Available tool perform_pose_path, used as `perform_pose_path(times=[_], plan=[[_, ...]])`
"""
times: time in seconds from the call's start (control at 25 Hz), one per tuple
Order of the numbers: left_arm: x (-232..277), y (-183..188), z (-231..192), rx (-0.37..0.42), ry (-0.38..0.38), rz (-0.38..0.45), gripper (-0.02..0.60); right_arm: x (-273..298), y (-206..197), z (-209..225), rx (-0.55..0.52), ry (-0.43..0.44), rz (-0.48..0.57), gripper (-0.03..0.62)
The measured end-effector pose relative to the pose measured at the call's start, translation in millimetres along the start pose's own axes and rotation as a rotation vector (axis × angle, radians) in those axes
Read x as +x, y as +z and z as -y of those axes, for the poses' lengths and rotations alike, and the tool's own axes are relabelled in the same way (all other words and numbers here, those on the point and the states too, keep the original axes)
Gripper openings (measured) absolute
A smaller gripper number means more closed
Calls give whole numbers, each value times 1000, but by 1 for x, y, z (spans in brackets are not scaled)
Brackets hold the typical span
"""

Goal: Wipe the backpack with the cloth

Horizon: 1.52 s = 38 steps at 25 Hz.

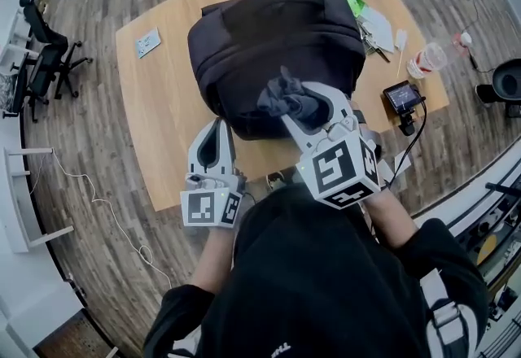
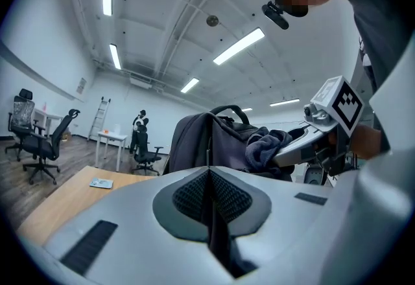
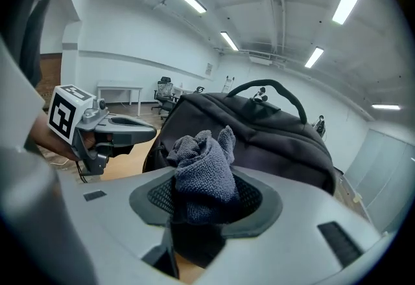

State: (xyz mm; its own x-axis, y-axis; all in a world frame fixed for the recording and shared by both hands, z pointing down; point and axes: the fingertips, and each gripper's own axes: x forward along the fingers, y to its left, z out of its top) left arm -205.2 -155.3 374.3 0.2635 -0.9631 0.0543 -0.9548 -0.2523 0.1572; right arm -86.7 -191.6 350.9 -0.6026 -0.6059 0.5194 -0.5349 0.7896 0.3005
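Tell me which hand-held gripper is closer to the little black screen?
Right. The right hand-held gripper, holding the cloth, is at the backpack's near edge, on the screen's side. The left hand-held gripper is farther, by the backpack's opposite corner.

Matt fabric backpack (image 1: 277,47), terry cloth (image 3: 201,170), wooden table (image 1: 163,104)

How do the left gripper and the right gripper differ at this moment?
The left gripper is shut on nothing; the right gripper is shut on the grey cloth. In the head view the left gripper lies beside the backpack's near corner, while the right gripper's tip overlaps the backpack. Both bear a marker cube.
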Motion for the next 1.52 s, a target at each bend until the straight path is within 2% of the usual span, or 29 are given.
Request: perform_pose_path(times=[0.24, 0.44, 0.64, 0.88, 1.0, 1.16, 1.52], plan=[[8, -1, 1, 3, 4, 0, 15, -18, -15, 26, -1, -81, -26, 181], [10, -2, 1, 4, 7, -1, 15, -45, -31, 81, -2, -283, -23, 181], [11, 0, 1, 5, 14, -1, 15, -49, -24, 93, 97, -300, 58, 184], [7, 2, 2, 12, 24, 3, 15, -39, -9, 103, 250, -261, 128, 183], [1, 1, 1, 12, 37, 7, 15, -31, -6, 104, 247, -257, 114, 183], [-6, 4, -3, 14, 62, 12, 15, -8, 11, 93, 231, -198, 115, 183], [-43, 5, -22, 4, 146, 23, 15, 38, 75, 29, 214, 9, 188, 183]])
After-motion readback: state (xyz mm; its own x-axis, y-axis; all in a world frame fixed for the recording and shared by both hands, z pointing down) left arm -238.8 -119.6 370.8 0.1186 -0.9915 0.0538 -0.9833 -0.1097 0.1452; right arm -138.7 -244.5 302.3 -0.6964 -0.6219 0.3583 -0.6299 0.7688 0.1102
